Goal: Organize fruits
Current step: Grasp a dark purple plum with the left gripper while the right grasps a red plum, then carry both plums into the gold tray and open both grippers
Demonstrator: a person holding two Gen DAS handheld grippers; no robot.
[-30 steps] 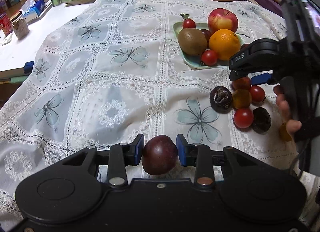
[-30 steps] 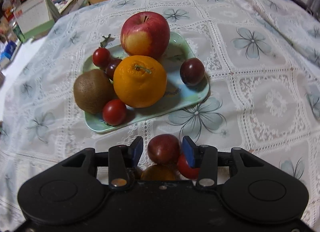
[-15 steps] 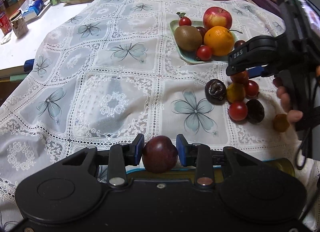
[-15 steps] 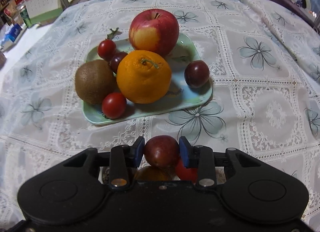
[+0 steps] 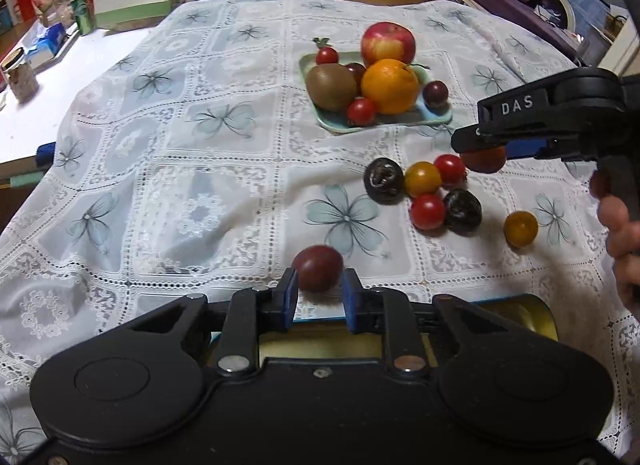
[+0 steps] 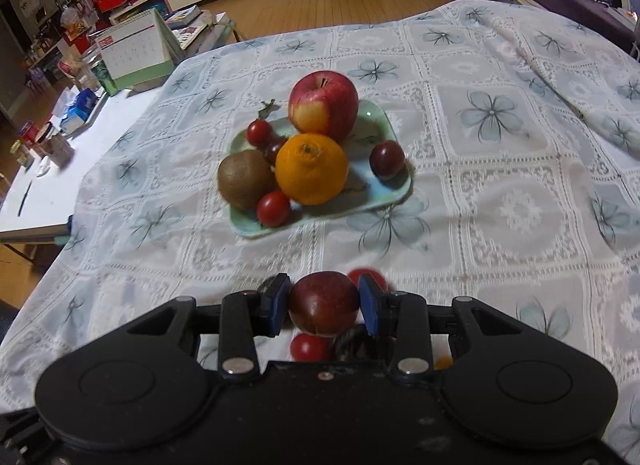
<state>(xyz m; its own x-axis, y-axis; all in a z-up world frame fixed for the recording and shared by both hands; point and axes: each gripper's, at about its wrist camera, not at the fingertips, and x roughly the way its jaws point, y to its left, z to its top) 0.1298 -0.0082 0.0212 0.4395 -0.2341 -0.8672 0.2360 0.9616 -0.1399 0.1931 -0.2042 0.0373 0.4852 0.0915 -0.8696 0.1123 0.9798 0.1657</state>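
My left gripper (image 5: 318,293) is shut on a dark red plum (image 5: 318,268), held low over the lace tablecloth near the front edge. My right gripper (image 6: 324,303) is shut on a second red plum (image 6: 323,303); it also shows in the left wrist view (image 5: 484,157), raised above a cluster of loose fruit. That cluster holds red tomatoes (image 5: 427,211), an orange tomato (image 5: 422,177), dark plums (image 5: 383,183) and a lone orange tomato (image 5: 520,228). The pale green plate (image 6: 390,195) carries an apple (image 6: 323,105), an orange (image 6: 311,169), a kiwi (image 6: 245,180), small tomatoes and a plum.
A yellow container with a blue rim (image 5: 520,315) lies just under my left gripper. A desk calendar (image 6: 136,51), cans and boxes crowd the white table to the left. The cloth is rumpled at the far right. A hand (image 5: 620,233) holds the right gripper.
Both grippers have pulled back and risen with their plums. The right gripper lifted its plum clear of the loose cluster. The plate looks farther off in both views.
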